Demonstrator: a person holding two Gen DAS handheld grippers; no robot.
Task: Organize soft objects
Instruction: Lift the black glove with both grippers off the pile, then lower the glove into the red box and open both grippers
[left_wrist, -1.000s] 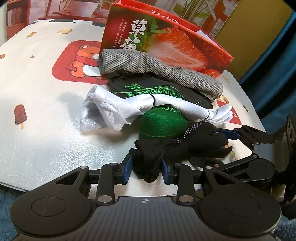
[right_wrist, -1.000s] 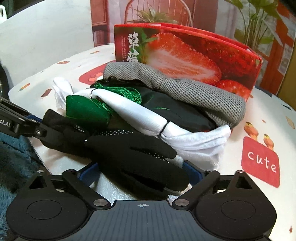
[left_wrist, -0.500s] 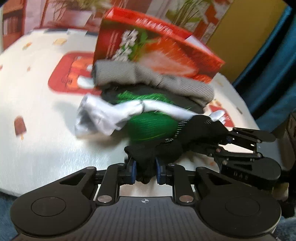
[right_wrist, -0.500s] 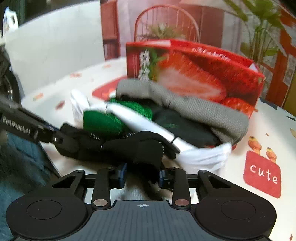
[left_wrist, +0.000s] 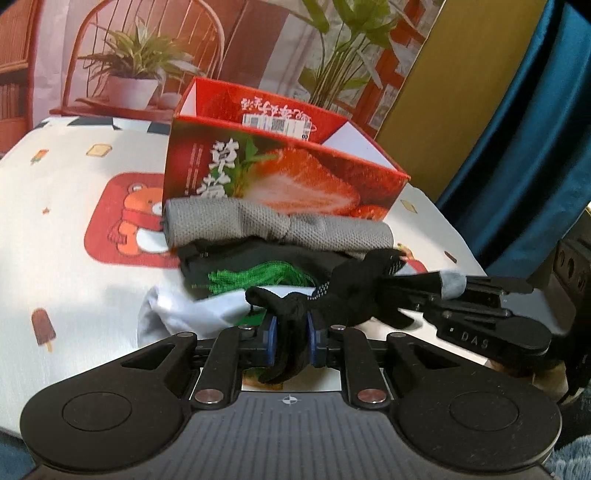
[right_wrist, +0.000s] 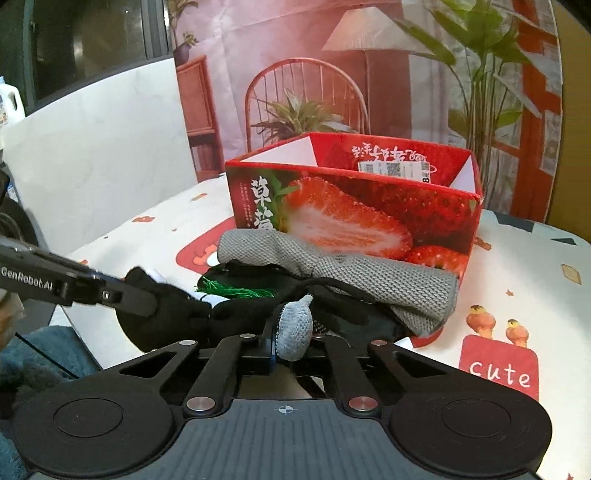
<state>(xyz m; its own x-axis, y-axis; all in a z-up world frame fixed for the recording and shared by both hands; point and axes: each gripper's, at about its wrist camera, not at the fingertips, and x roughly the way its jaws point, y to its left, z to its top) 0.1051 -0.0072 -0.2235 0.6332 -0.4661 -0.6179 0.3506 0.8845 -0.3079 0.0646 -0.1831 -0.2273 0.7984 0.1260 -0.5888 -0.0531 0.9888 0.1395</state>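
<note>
A black glove (left_wrist: 354, 295) with a grey fingertip (left_wrist: 452, 282) is stretched in the air between both grippers, just above the pile. My left gripper (left_wrist: 290, 330) is still closing, its blue pads pressing on the glove's cuff end. My right gripper (right_wrist: 291, 339) is shut on the grey fingertip (right_wrist: 295, 328) of the glove (right_wrist: 236, 314). Behind lies the pile: a grey knit cloth (left_wrist: 277, 221), a dark cloth with a green tassel (left_wrist: 258, 275), and a white cloth (left_wrist: 192, 310). The open red strawberry box (right_wrist: 369, 206) stands behind the pile.
The round table (left_wrist: 74, 258) has a white cartoon-print cover, and its front edge runs just under both grippers. A blue curtain (left_wrist: 517, 147) hangs at the right. A white panel (right_wrist: 92, 166) and a printed backdrop stand behind the table.
Both grippers closed on the black glove, the right from wide open, and rose with it. The glove left the table and now hangs stretched between them. The green bundle has dropped from view.
</note>
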